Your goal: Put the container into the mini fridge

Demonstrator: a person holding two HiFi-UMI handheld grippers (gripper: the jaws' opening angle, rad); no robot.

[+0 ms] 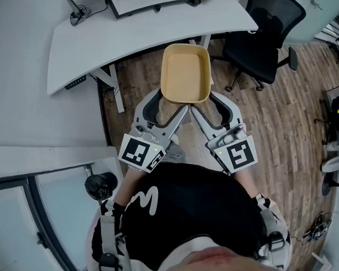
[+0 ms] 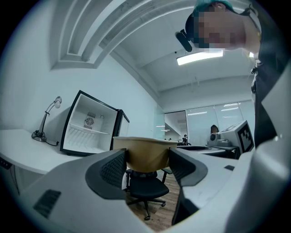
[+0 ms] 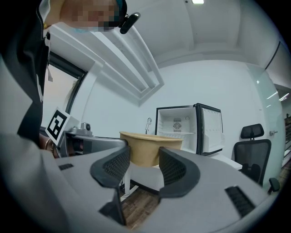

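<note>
— While it hangs over the floor, who has the container (image 1: pixel 186 74)?
— Both: left gripper (image 1: pixel 172 106) and right gripper (image 1: pixel 207 105) each have jaws closed on its near end, mini fridge (image 2: pixel 88 129) standing open on the desk (image 1: pixel 145 41) beyond

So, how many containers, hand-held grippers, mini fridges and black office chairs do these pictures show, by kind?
container: 1
hand-held gripper, left and right: 2
mini fridge: 1
black office chair: 1
Total: 5
</note>
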